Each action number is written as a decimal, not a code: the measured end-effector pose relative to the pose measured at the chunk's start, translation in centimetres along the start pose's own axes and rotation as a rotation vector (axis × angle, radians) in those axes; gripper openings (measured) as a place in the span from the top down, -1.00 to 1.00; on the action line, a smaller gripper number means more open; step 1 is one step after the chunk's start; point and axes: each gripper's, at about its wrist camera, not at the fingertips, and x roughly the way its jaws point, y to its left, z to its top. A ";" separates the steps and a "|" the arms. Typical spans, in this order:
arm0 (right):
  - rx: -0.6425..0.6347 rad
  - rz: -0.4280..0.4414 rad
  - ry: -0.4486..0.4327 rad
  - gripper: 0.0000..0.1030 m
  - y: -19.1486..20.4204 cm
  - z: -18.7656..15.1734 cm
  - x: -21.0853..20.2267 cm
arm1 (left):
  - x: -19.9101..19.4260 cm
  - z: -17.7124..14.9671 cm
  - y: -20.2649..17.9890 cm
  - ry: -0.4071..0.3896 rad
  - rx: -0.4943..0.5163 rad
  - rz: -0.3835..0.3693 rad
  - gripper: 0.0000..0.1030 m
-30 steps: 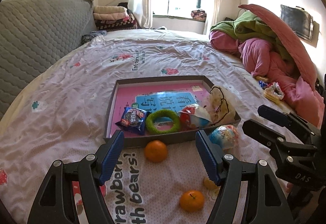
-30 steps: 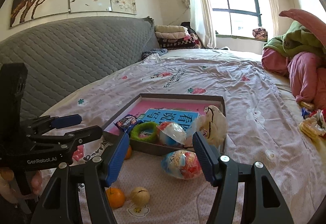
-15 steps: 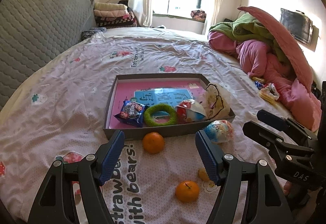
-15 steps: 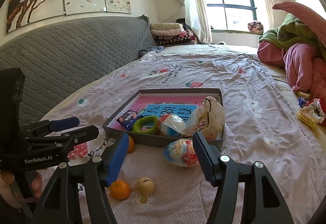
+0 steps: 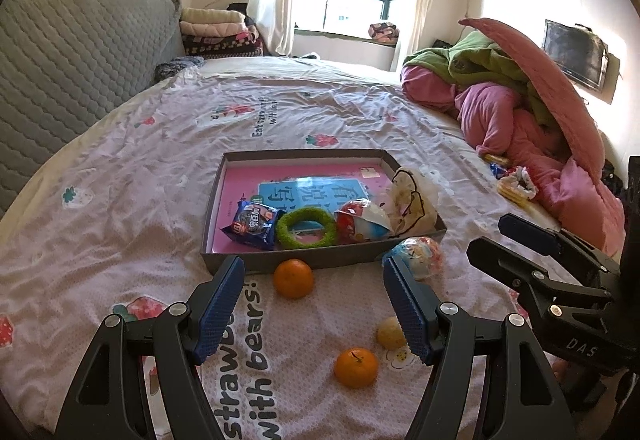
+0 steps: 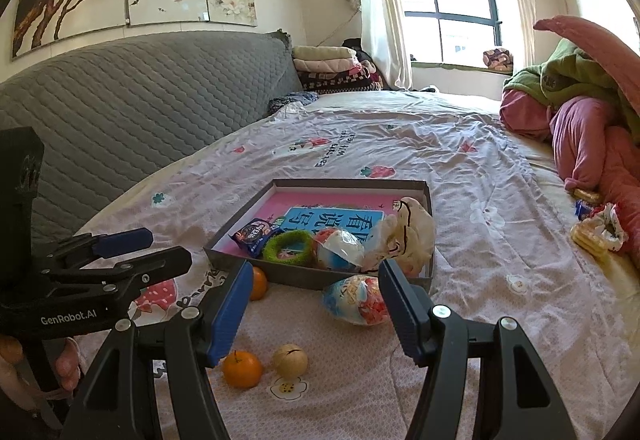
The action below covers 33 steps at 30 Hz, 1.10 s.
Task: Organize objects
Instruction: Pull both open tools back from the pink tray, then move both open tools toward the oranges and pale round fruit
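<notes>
- A bed with a pale pink strawberry-print sheet (image 5: 120,179) carries everything; a grey quilted headboard (image 6: 120,99) runs along its left.
- A heap of pink and green quilts (image 5: 520,107) sits well apart to the right.
- A shallow grey cardboard tray with a pink book inside (image 5: 256,167) holds a blue snack packet (image 5: 251,224), a green fuzzy ring (image 5: 306,227), a red-and-white ball (image 5: 362,224) and a cream plastic bag (image 5: 412,199).
- A colourful wrapped egg-shaped toy (image 6: 357,300) lies just outside the tray's near right corner.
- One orange tangerine (image 5: 293,278) touches the tray's front wall; another tangerine (image 5: 355,367) lies near a small beige ball (image 6: 290,360).
- The left gripper (image 5: 314,306) and right gripper (image 6: 316,314) hover released, holding nothing.
</notes>
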 end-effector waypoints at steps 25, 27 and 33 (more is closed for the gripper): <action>-0.052 0.004 0.008 -0.25 1.3 -0.7 -1.3 | -1.2 -1.2 -1.7 0.007 0.035 0.009 -0.43; -0.056 -0.005 0.018 -0.25 1.4 -0.8 -1.3 | -0.9 -1.6 -1.8 0.017 0.041 0.019 -0.43; -0.066 -0.016 0.030 -0.25 1.4 -1.6 -1.3 | 0.2 -3.0 -1.7 0.042 0.040 0.028 -0.43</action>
